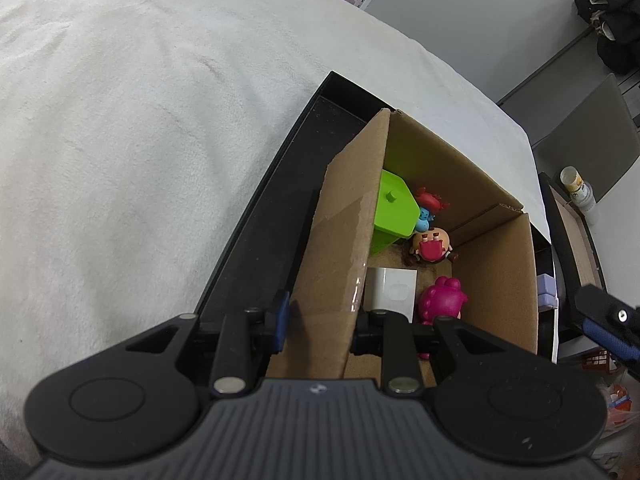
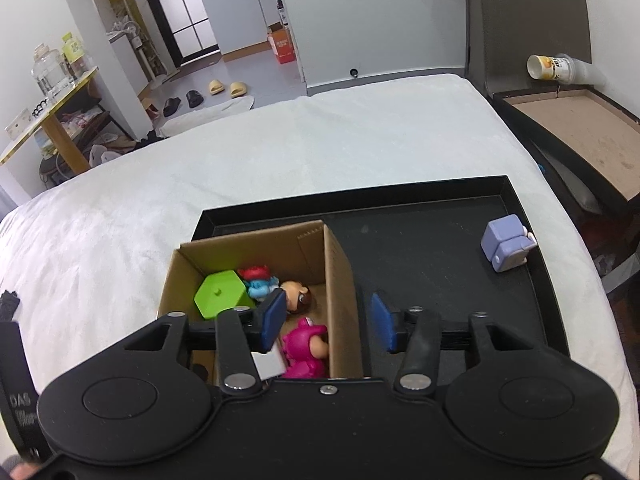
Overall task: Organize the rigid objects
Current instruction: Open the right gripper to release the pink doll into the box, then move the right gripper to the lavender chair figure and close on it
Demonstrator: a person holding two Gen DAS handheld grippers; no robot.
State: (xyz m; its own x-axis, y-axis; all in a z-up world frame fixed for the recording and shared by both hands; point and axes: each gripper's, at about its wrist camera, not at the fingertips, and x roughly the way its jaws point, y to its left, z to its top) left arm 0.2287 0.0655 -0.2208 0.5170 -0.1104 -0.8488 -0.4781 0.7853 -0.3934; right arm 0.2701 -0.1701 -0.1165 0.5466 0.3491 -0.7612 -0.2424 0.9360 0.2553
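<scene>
A cardboard box [image 1: 496, 280] stands in a black tray [image 1: 260, 240] on a white-covered bed. Inside lie a green hexagonal container [image 1: 394, 208], a red crab toy [image 1: 430, 200], a blue figure [image 1: 423, 222], a brown-headed figure [image 1: 432, 244], a pink figure [image 1: 442, 300] and a white block [image 1: 394, 288]. My left gripper [image 1: 320, 320] is shut on the box's near side wall. In the right wrist view my right gripper [image 2: 328, 322] stands open astride the right wall of the box [image 2: 256, 240], its pads clear of the cardboard. A lavender cube toy [image 2: 506, 246] sits alone in the tray [image 2: 440, 260].
A dark bedside cabinet [image 2: 580, 136] with a tipped paper cup [image 2: 552, 67] stands to the right of the bed. The white bed cover [image 2: 280, 152] stretches beyond the tray. Farther off are a floor with slippers [image 2: 226, 88] and a side table [image 2: 48, 116].
</scene>
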